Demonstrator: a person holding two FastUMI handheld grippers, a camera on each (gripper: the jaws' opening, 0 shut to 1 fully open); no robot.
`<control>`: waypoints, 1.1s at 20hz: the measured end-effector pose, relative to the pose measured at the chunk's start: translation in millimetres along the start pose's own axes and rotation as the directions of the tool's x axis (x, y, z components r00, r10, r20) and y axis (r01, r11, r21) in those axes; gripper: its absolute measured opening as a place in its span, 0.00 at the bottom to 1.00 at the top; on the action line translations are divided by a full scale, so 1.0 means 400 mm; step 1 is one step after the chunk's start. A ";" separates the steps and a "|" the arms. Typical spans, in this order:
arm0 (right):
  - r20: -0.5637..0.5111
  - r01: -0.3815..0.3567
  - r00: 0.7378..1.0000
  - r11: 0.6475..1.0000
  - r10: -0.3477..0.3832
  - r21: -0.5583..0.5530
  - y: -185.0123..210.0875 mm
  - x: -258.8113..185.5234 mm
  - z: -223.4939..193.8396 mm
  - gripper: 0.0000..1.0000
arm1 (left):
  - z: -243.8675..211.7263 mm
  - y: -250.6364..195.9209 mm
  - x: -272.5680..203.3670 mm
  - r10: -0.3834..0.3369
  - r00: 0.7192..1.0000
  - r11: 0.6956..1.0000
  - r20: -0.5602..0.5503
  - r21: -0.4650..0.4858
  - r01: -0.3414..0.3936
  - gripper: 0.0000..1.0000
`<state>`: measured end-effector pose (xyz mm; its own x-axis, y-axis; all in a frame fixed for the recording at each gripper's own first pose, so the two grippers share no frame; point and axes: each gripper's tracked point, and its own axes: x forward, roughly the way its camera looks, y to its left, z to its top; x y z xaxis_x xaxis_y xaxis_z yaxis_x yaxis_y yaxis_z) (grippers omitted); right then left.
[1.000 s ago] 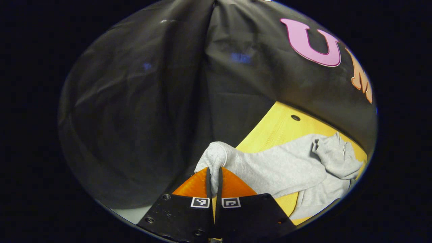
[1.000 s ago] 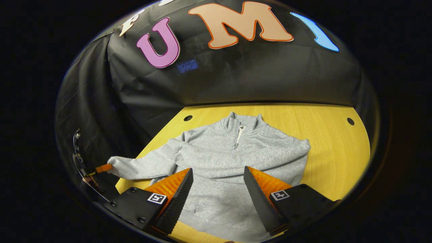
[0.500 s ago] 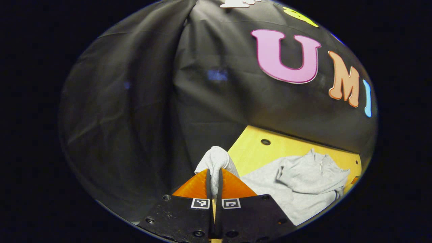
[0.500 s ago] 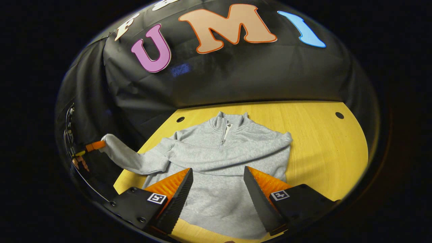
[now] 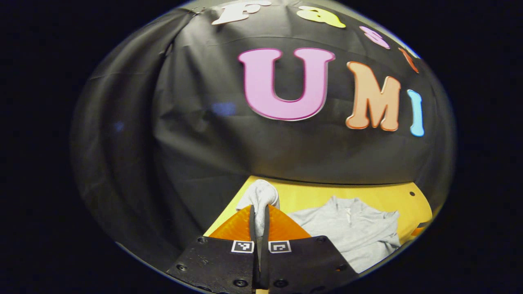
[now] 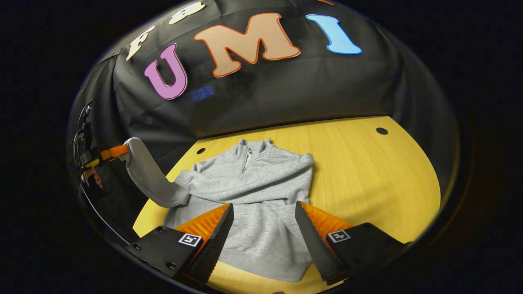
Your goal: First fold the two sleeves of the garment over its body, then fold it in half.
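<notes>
A grey zip-neck sweatshirt [image 6: 253,192] lies flat on the wooden table [image 6: 367,171], one sleeve folded across its chest. Its other sleeve [image 6: 145,173] rises off the table's left side. My left gripper [image 5: 259,212] is shut on that sleeve's cuff [image 5: 258,196]; in the right gripper view it appears far left [image 6: 112,152], held by a hand, high above the table edge. The sweatshirt body [image 5: 351,230] lies to the right in the left gripper view. My right gripper [image 6: 263,208] hovers open over the lower body of the sweatshirt, nothing between its fingers.
Black cloth walls close the booth behind and to the left of the table. Small round holes [image 6: 381,130] mark the tabletop near its far corners. Bare wood stretches to the right of the sweatshirt.
My left gripper has lifted the cuff higher and swung toward the back wall, pulling the sleeve up off the table. My right gripper has shifted right, staying open above the sweatshirt.
</notes>
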<state>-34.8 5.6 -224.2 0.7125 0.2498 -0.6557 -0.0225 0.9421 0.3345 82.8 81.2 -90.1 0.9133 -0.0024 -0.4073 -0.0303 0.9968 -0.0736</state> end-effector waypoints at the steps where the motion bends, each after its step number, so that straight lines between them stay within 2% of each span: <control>1: 0.010 0.017 1.000 1.000 -0.017 0.007 -0.024 -0.014 0.001 0.96 | 0.016 -0.043 0.009 -0.031 0.999 0.999 0.012 0.013 0.031 0.00; 2: 0.017 0.031 0.999 0.999 -0.032 0.018 -0.048 -0.029 0.003 0.91 | 0.028 -0.089 0.019 -0.063 0.998 0.998 0.021 0.025 0.062 0.00; 3: 0.021 0.046 0.999 0.999 -0.046 0.030 -0.072 -0.043 0.002 0.96 | 0.032 -0.138 0.021 -0.092 0.995 0.995 0.025 0.036 0.091 0.00; 11: 0.048 0.146 0.987 0.980 -0.154 0.133 -0.246 -0.146 -0.016 0.96 | 0.054 -0.458 0.045 -0.286 0.958 0.955 0.017 0.090 0.284 0.00; 15: 0.043 0.173 0.982 0.972 -0.182 0.160 -0.297 -0.176 -0.034 0.96 | 0.008 -0.619 0.051 -0.384 0.923 0.917 -0.023 0.107 0.384 0.00; 22: 0.031 0.237 0.968 0.953 -0.247 0.189 -0.398 -0.251 -0.066 0.96 | -0.166 -0.855 0.039 -0.519 0.842 0.825 -0.146 0.171 0.538 0.00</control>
<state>-121.2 -163.6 -229.6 0.7174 0.0020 -0.6967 0.2802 0.9147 0.2912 80.2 -265.2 -131.7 0.7254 -0.5311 -0.4380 0.5361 0.8349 -0.1246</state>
